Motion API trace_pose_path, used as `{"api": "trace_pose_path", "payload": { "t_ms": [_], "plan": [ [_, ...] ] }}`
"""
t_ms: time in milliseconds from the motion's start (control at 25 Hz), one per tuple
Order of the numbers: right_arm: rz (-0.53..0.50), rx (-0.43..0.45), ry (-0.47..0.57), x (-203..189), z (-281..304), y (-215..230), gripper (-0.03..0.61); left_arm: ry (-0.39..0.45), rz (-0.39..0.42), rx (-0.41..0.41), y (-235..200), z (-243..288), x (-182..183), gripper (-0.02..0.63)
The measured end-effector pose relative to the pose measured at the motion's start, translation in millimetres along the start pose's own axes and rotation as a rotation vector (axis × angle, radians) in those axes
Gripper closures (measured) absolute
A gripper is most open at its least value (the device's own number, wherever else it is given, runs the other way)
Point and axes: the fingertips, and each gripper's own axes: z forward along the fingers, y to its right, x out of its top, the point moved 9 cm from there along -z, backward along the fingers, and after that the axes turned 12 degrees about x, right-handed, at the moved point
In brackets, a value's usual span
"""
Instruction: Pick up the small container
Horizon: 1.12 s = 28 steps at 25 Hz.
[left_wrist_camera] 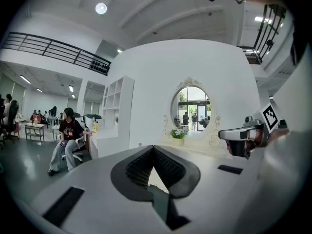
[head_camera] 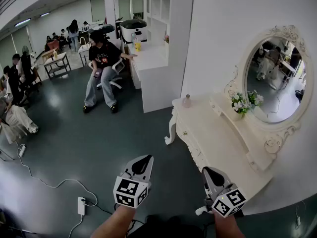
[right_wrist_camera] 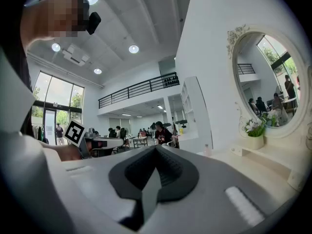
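Observation:
The small container (head_camera: 186,101), a pale pink bottle, stands at the far left end of the white dressing table (head_camera: 210,138). In the right gripper view the same container (right_wrist_camera: 208,150) is tiny, right of my jaws. My left gripper (head_camera: 145,159) hangs over the dark floor, well short of the table, shut with nothing in it. My right gripper (head_camera: 208,171) is near the table's front edge, also shut and empty. In each gripper view the jaws meet at their tips: left gripper (left_wrist_camera: 154,147), right gripper (right_wrist_camera: 156,147). The container is far from both.
An oval mirror (head_camera: 277,78) and a flower pot (head_camera: 241,106) stand at the table's back. A white shelf and desk unit (head_camera: 153,78) is beyond it, with a seated person (head_camera: 103,66) beside it. A power strip (head_camera: 81,205) and cable lie on the floor at left.

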Motion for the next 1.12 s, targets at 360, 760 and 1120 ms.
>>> {"api": "trace_pose_path", "payload": {
  "t_ms": [360, 760, 1120],
  "plan": [
    [-0.005, 0.017, -0.005, 2, -18, 7, 0.571, -0.006, -0.002, 0.023, 13, -1, 4, 0.609],
    [0.003, 0.059, 0.009, 4, -53, 20, 0.571, -0.007, 0.010, 0.057, 49, -11, 6, 0.609],
    [0.036, 0.093, 0.017, -3, -75, 29, 0.569, -0.019, 0.017, 0.049, 79, -13, -2, 0.609]
  ]
}}
